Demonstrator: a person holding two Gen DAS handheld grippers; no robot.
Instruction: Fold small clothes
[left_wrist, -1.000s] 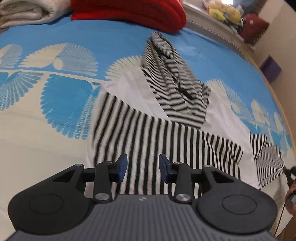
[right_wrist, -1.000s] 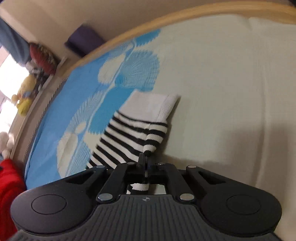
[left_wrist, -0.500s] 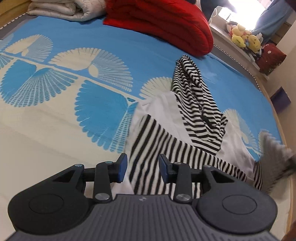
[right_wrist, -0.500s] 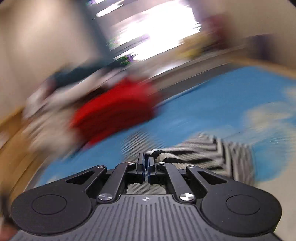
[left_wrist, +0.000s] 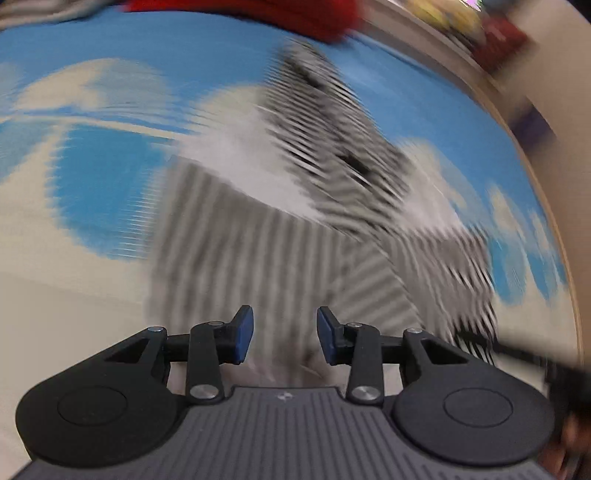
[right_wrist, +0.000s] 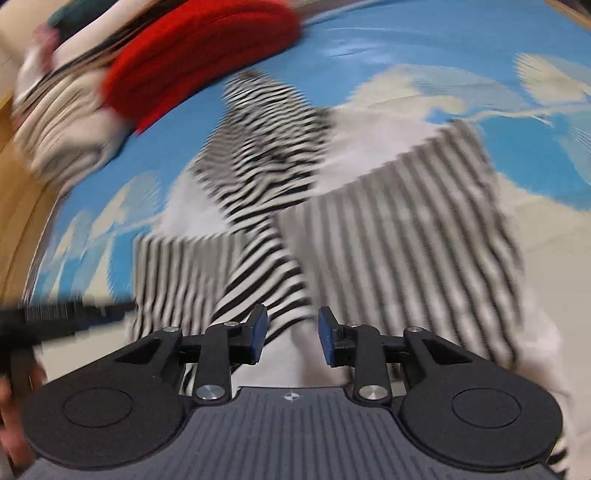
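A black-and-white striped hooded top (left_wrist: 280, 236) lies spread on the blue and cream bedspread (left_wrist: 110, 184), hood toward the far side. Both views are motion-blurred. My left gripper (left_wrist: 285, 338) is open and empty, just above the top's near hem. My right gripper (right_wrist: 293, 334) is open and empty, hovering over a striped sleeve (right_wrist: 266, 280) that lies folded across the body of the top (right_wrist: 406, 236). The other gripper shows as a dark blur at the right edge of the left wrist view (left_wrist: 546, 365) and at the left edge of the right wrist view (right_wrist: 55, 314).
A folded red blanket (right_wrist: 199, 55) and a pale folded quilt (right_wrist: 62, 122) lie at the far end of the bed. The wooden bed edge (left_wrist: 546, 206) curves along the right of the left wrist view. Toys (left_wrist: 465, 14) sit blurred on a ledge beyond.
My right gripper swung over the top with the sleeve, laid it across the body and opened. My left gripper stayed open and shifted over the near hem.
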